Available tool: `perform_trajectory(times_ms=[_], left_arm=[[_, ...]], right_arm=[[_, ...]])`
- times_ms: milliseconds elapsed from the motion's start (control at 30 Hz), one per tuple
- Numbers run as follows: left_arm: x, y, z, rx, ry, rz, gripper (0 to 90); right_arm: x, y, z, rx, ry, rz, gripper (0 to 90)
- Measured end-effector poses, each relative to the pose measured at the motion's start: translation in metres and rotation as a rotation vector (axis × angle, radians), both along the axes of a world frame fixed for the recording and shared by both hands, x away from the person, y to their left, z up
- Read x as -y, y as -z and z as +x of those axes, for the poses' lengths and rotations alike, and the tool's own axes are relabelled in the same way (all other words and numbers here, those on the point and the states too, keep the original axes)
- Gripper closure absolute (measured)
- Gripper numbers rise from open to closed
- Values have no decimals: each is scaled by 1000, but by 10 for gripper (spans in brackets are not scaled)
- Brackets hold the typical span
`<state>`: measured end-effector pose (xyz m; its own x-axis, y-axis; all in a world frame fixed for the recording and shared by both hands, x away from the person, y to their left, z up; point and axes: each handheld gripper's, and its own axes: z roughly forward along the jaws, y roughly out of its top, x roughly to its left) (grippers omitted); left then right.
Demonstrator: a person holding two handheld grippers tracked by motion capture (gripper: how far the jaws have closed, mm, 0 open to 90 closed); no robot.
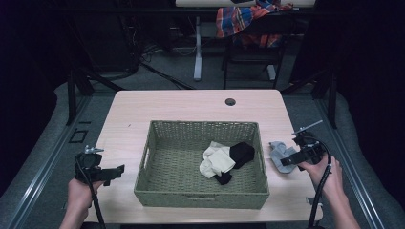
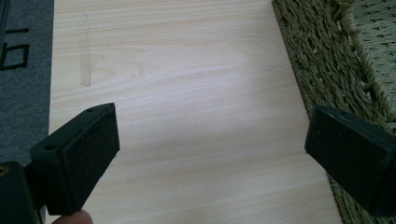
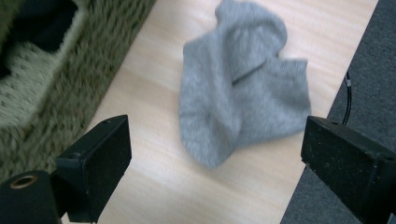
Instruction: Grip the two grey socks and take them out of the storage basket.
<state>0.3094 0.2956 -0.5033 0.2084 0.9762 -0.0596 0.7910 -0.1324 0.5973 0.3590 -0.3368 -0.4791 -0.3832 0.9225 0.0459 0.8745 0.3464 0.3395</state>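
Fingers of both grippers spread wide, nothing between them. High view: grey socks (image 1: 280, 153) lie on table (image 1: 191, 102) right of woven basket (image 1: 148, 191), just beside right gripper (image 1: 286, 162); left gripper (image 1: 117, 171) left of basket. Left gripper view: pads over bare wood, basket wall at right. Right gripper view: socks lie ahead of the jaws, untouched.

A soft knitted grey sock (image 3: 243, 98) lies on smooth pale wood-grain table (image 3: 154, 186) beside a rough woven basket (image 3: 70, 88).
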Motion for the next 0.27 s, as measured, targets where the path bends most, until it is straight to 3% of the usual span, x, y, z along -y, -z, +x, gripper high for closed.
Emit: perform_trajectory(times_ms=[33, 267], left_arm=[[0, 0, 0, -1, 2, 1, 32], [1, 0, 1, -2, 1, 1, 31]], right_arm=[[0, 4, -3, -26, -5, -1, 46], [2, 5, -4, -23, -6, 2, 19]])
